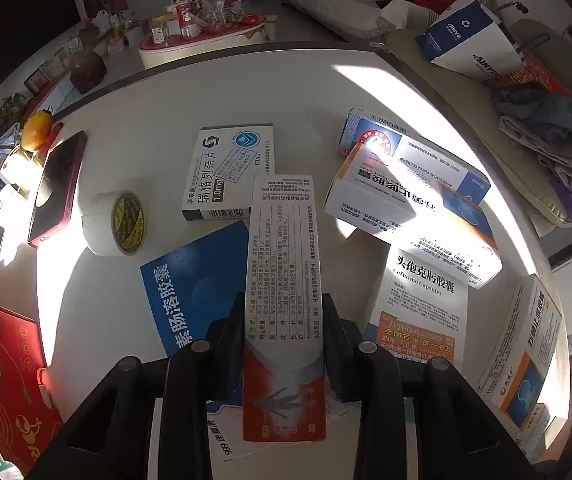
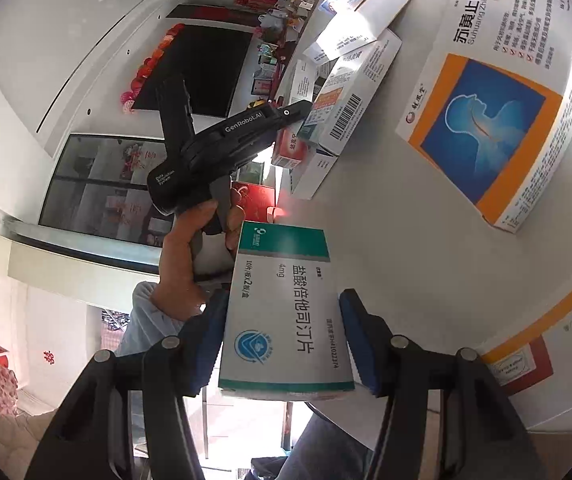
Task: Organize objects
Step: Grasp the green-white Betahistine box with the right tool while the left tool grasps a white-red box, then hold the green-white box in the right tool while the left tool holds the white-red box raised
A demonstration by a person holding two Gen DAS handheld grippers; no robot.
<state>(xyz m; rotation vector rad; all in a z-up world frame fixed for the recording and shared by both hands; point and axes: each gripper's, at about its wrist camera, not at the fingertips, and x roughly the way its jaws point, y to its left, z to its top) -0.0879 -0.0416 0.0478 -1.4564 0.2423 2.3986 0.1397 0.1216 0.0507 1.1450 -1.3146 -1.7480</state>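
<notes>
We read the round white tabletop as a sorting ground; medicine boxes lie scattered flat or piled on it, none yet lined up, so organizing looks barely begun.

Largest: the orange-and-blue box lies flat near the edge, apart from the rest; the blue box lies flat under the raised one; a loose pile of boxes leans one on another at the far right, likely dumped rather than placed.

Left gripper: fingers closed on the narrow sides of the long red-and-white box, gripped near one end so it projects forward, lifted above the others; a grip for carrying, we judge.

Right gripper: fingers clamped on the green-banded white box, held off the tabletop with the view rolled sideways.

Tape roll and phone sit at the left, out of the way.

Hidden: the lowest box under the left gripper is mostly covered; the pile's lower boxes overlap; sun glare washes out their print; the box at the right rim is cut off.
</notes>
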